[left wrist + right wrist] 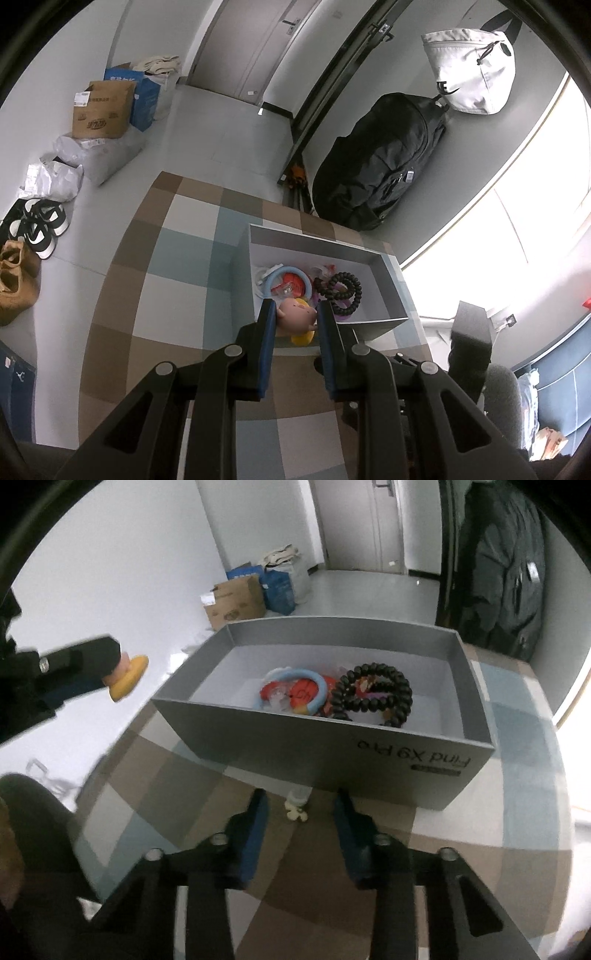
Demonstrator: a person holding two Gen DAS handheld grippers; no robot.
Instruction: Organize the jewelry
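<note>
My left gripper (295, 310) is shut on a small pink figure with a yellow base (297, 321), held just over the near left corner of the grey box (314, 242). From the right wrist view, that left gripper (110, 672) and the pink and yellow figure (127, 677) hang in the air left of the grey box (295, 749). Inside the box lie a black bead bracelet (373, 694), a blue ring (295, 690) and other red and clear pieces. My right gripper (301, 808) stands open just in front of the box's near wall. A small pale charm (295, 810) lies on the cloth between its fingers, untouched.
The box sits on a table with a checked brown, blue and white cloth (177, 280). Beyond the table a black backpack (380, 162) and a white bag (469, 70) hang on the wall. Cardboard boxes (103, 110) and shoes (40, 229) stand on the floor.
</note>
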